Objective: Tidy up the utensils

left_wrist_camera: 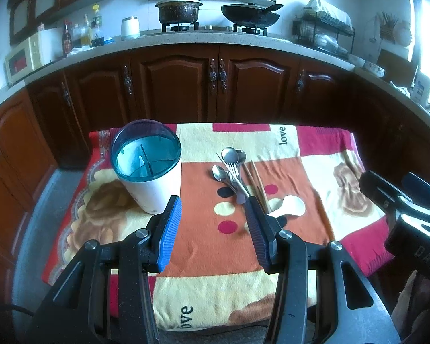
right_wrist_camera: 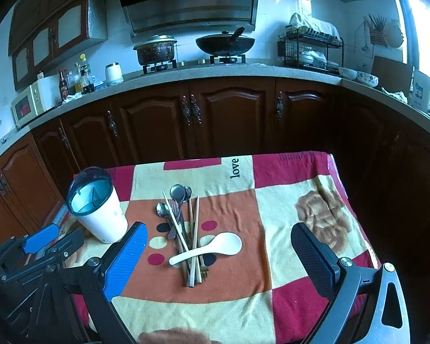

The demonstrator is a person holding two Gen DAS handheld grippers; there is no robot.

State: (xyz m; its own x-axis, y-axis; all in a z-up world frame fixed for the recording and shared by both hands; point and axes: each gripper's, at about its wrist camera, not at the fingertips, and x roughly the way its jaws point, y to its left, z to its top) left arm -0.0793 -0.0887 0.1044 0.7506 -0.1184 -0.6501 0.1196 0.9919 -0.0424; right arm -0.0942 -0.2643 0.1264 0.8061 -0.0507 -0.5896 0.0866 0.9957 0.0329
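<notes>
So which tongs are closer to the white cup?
Left. The left tongs hover open just in front of the cup, one finger nearly at its base. The right tongs sit farther right, over the pile of utensils.

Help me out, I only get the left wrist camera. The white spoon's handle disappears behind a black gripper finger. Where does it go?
Observer: In the right wrist view, the white spoon lies crosswise on top of the chopsticks. Its handle sticks out on their left side.
Operator: And the other gripper? I only see a black corner of it.
Observer: The right gripper is wide open and holds nothing. The pile lies ahead, between its fingers.
Operator: Do the chopsticks reach the table's near edge?
Observer: No. Their near ends stop on the orange patch of the blanket, just past the spoon handle.
</notes>
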